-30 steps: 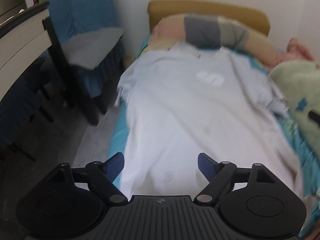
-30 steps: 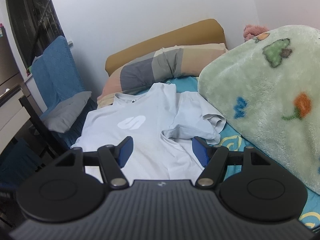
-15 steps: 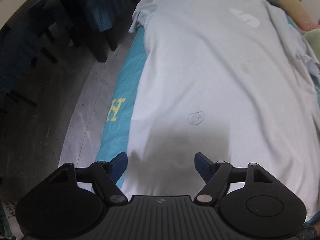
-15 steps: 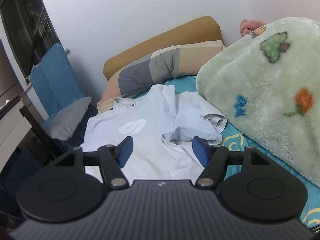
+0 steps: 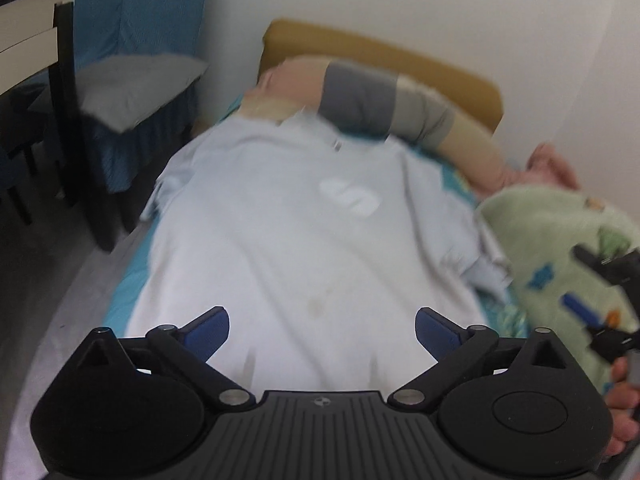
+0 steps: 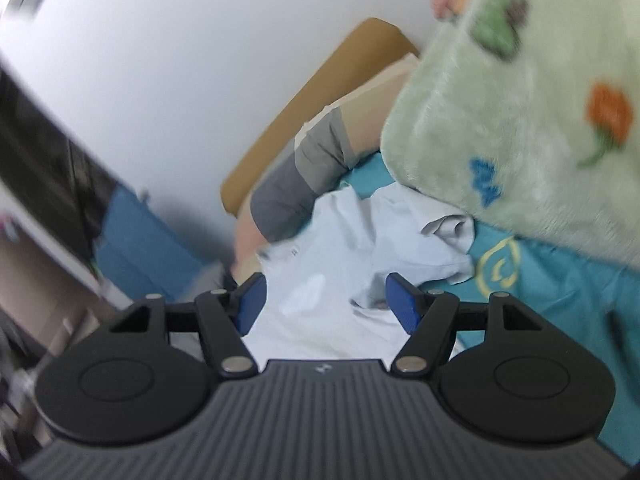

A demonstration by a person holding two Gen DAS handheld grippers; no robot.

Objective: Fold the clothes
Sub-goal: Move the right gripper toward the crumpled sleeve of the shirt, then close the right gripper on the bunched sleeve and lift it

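Note:
A pale blue T-shirt with a white chest logo lies spread front-up along the bed, collar toward the headboard. Its right sleeve is crumpled beside the green blanket. My left gripper is open and empty above the shirt's lower part. My right gripper is open and empty, tilted, above the shirt near its crumpled sleeve. The right gripper also shows at the right edge of the left wrist view, held by a hand.
A fluffy green blanket is piled on the bed's right side. A striped pillow lies against the mustard headboard. A teal sheet covers the bed. A dark chair with a grey cushion stands left of the bed.
The left gripper has swung up from looking down at the hem to looking along the shirt toward the headboard. The right gripper has tilted and moved closer to the sleeve. Both stay open.

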